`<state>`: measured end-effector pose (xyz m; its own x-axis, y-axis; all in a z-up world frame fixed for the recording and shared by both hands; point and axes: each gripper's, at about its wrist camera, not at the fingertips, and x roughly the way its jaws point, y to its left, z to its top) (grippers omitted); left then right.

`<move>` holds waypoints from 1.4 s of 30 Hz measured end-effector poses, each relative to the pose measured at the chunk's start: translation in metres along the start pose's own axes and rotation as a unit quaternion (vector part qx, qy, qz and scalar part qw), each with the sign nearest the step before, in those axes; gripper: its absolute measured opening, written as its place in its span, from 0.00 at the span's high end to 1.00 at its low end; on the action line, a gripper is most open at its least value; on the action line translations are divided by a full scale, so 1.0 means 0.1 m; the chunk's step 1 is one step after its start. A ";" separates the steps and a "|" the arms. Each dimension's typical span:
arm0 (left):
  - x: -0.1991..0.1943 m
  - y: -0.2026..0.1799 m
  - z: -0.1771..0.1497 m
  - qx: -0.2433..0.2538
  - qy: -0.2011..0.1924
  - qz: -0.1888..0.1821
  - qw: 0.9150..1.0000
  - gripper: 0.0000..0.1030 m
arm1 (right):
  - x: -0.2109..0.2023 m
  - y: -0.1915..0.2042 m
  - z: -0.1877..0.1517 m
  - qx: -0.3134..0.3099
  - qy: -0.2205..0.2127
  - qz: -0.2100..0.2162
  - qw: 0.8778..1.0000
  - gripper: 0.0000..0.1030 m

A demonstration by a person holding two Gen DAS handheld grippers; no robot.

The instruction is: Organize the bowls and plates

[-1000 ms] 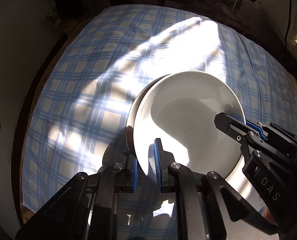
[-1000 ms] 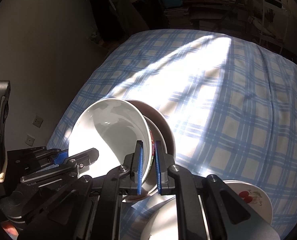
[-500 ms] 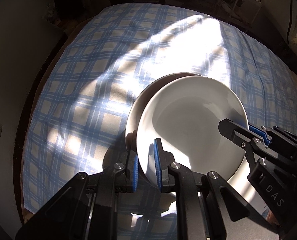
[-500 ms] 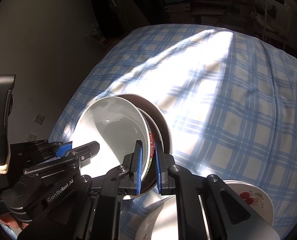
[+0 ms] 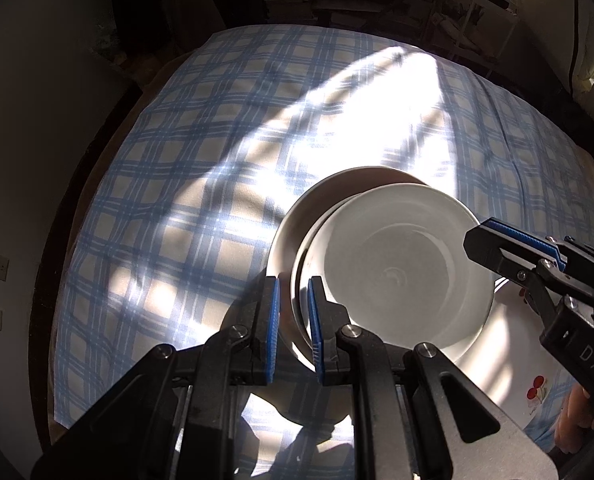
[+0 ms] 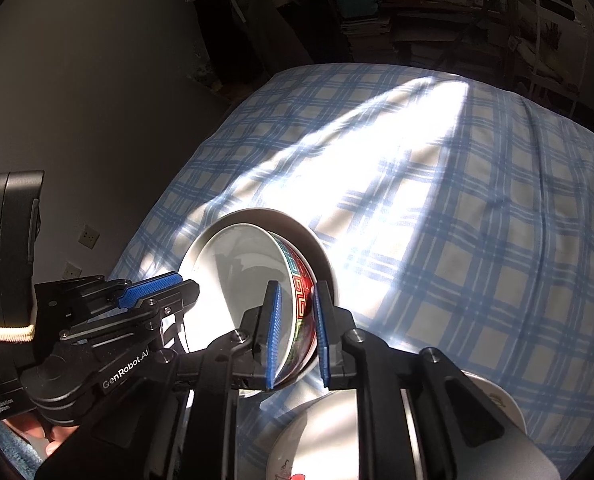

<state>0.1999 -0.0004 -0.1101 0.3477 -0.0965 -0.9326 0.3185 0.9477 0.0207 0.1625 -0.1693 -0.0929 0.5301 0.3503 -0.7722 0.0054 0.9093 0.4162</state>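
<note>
I am keeping my left gripper (image 5: 293, 330) clamped on the bowl (image 5: 393, 276) rim while my right gripper (image 6: 297, 338) is opening around it, risking the bowl tipping off the plate (image 5: 297, 220).

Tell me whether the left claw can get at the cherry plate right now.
Probably not yet. The left claw is shut on the bowl rim, and the right claw, its jaws opening around the bowl's other side, hangs over the cherry plate. The left would have to let go first.
</note>
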 end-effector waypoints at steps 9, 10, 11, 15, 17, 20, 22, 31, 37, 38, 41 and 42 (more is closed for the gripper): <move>-0.07 0.31 0.04 -0.052 -0.013 -0.001 0.999 0.74 | -0.18 -0.19 0.07 0.009 -0.014 -0.037 0.999 0.43; -0.08 0.34 0.04 -0.055 -0.014 0.002 0.998 0.73 | -0.18 -0.22 0.08 0.014 -0.013 -0.039 0.999 0.42; -0.08 0.38 0.04 -0.060 -0.015 0.004 0.998 0.69 | -0.18 -0.26 0.09 0.018 -0.010 -0.040 0.999 0.38; -0.09 0.48 0.07 -0.067 -0.030 0.032 0.997 0.47 | -0.19 -0.37 0.10 0.027 -0.007 -0.054 0.998 0.13; -0.08 0.48 0.08 -0.055 -0.033 0.062 0.996 0.39 | -0.19 -0.40 0.10 0.029 -0.008 -0.062 0.998 0.06; -0.03 0.49 0.08 -0.049 -0.027 0.081 0.995 0.22 | -0.17 -0.44 0.09 0.032 -0.002 -0.066 0.997 0.00; 0.01 0.50 0.08 -0.048 -0.019 0.079 0.996 0.21 | -0.13 -0.46 0.07 0.032 0.000 -0.073 0.997 0.00; 0.15 0.49 0.10 -0.041 0.010 0.083 0.996 0.15 | 0.01 -0.47 0.02 0.019 0.014 -0.090 0.996 0.00; 0.07 0.56 0.11 -0.056 0.003 0.055 0.997 0.15 | 0.03 -0.50 0.01 0.031 0.013 -0.079 0.996 0.00; 0.05 0.57 0.11 -0.059 0.002 0.047 0.997 0.15 | 0.03 -0.51 0.01 0.033 0.012 -0.076 0.996 0.00; 0.06 0.59 0.11 -0.067 0.009 0.027 0.997 0.15 | 0.03 -0.51 0.00 0.034 0.010 -0.072 0.997 0.00; 0.08 0.59 0.11 -0.069 0.013 0.023 0.997 0.15 | 0.03 -0.52 0.00 0.036 0.009 -0.071 0.997 0.00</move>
<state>0.2312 0.0513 -0.1118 0.3364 -0.0465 -0.9406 0.1786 0.9838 0.0152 0.1641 -0.2152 -0.1170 0.5051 0.2237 -0.8336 0.1406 0.9316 0.3351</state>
